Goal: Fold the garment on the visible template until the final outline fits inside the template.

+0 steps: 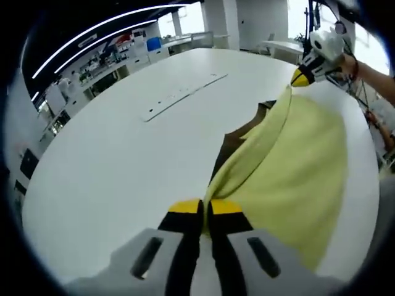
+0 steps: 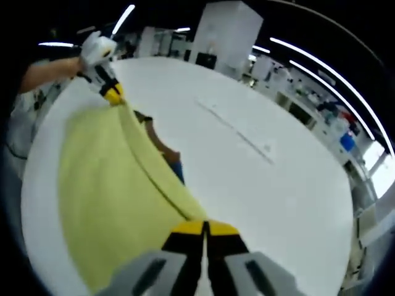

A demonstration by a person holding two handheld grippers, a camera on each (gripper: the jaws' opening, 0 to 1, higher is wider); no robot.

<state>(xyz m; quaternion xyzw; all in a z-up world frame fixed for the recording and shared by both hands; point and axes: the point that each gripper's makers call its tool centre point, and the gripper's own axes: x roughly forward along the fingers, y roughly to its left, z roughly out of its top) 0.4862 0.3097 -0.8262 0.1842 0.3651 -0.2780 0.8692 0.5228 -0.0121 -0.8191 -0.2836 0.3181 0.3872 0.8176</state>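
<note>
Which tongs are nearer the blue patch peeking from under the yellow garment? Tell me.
Right. The right tongs pinch the garment just beside the blue patch; the left tongs hold its far corner.

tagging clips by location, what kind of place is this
Probably a lab or workshop. A big white table carries the yellow garment, shelves of equipment line the far wall, and strip lights run across the ceiling.
</note>
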